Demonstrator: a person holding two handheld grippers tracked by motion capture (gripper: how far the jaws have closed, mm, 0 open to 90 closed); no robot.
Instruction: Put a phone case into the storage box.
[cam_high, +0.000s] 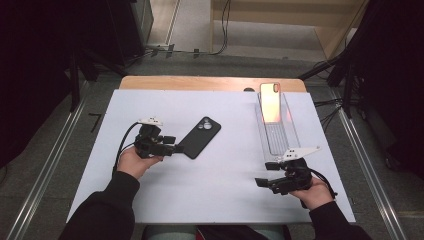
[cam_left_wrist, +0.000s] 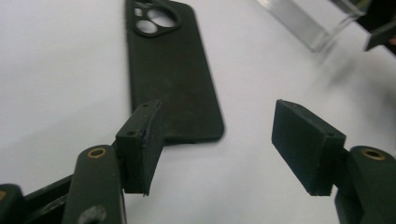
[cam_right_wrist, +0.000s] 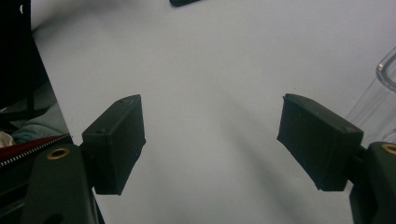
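Left tongs (cam_high: 176, 148) spread wide, hovering low at near end of black phone case (cam_high: 199, 137) on white tabletop (cam_high: 220, 180). Right tongs (cam_high: 261, 182) spread, beside clear tray (cam_high: 276, 131) holding upright phone (cam_high: 270, 102). No legible writing.

A wooden table (cam_high: 210, 83) stands on the grey floor, and a white sheet (cam_high: 220, 170) covers nearly all of its top, leaving only a strip of bare wood along the far edge. A black phone case (cam_high: 200, 137) lies flat on the sheet a little left of the middle, back side up with its camera cutouts toward the far end, set at a slant. On the right side sits a long clear plastic tray (cam_high: 277, 131), running from near to far. A phone (cam_high: 270, 102) with an orange-pink glow leans at the tray's far end. The near part of the sheet is bare.
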